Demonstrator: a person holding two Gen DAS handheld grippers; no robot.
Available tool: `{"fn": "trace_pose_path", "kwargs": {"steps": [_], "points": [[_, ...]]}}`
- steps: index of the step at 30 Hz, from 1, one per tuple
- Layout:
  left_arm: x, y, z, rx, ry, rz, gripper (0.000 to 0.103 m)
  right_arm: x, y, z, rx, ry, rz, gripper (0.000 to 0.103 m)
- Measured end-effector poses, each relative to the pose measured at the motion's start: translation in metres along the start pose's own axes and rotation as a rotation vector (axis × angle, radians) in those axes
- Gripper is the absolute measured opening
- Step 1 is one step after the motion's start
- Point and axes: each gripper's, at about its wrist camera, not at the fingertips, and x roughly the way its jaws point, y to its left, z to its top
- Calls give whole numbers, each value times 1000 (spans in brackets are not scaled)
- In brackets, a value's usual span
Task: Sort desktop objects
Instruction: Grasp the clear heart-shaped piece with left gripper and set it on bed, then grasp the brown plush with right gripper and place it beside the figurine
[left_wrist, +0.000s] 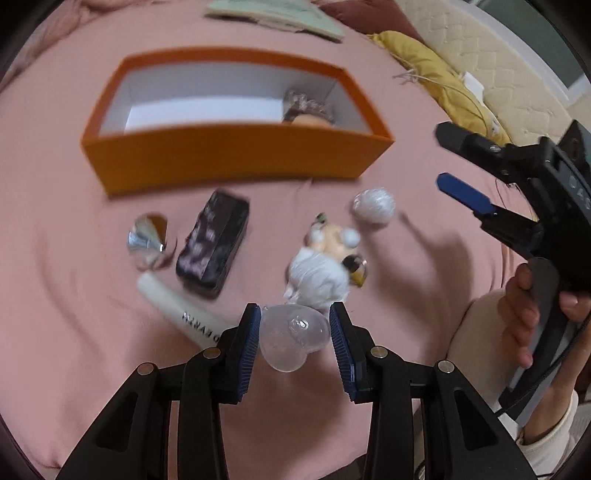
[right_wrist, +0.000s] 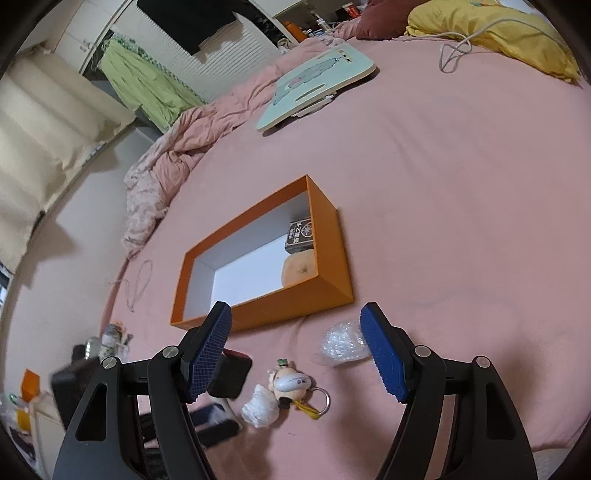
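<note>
On a bed spread with a pink sheet (right_wrist: 461, 206), the left tool (left_wrist: 293, 338) grips a clear, heart-shaped plastic piece (left_wrist: 291, 338) between its blue pads, the heart's point aimed back toward the camera and its lobes toward the open orange cardboard box (left_wrist: 236, 158). The right tool (right_wrist: 295, 354) hovers above the bed with its jaws spread wide and nothing between them.

The sorting appears to be at an early stage. Two items lie in the box's right end: a dark printed carton (right_wrist: 301, 236) and a round tan object (right_wrist: 299, 271). Left outside, in front of the box, are a dark rectangular patterned case (left_wrist: 214, 243) with its long axis running toward the box, a white tube with black lettering (left_wrist: 177, 308) lying diagonally, a shiny silver funnel-shaped item (left_wrist: 147, 238), a small figurine keychain with a metal ring (right_wrist: 293, 387), a crumpled white wrapper (right_wrist: 260, 410) and a ball of clear plastic film (right_wrist: 341, 343).

The box's long axis lies across the left tool's line of sight, open side up.
</note>
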Motion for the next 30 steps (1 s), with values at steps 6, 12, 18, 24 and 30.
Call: {"fn": "trace_pose_path", "kwargs": {"steps": [6,12,18,24,30], "points": [[-17,15,4,-2,-210,28,72,3,6,-3,-39,9,-8,73],[-41,35,7,-78,-388,98,74,4,22,-10,-131,21,18,73],[-59,68,20,-179,-448,34,75,23,76,0,-346,81,-40,73],[-48,64,25,-176,-408,-30,75,105,119,47,-447,343,-287,69],[-53,58,27,-142,-436,-54,75,182,94,55,-468,565,-591,51]]}}
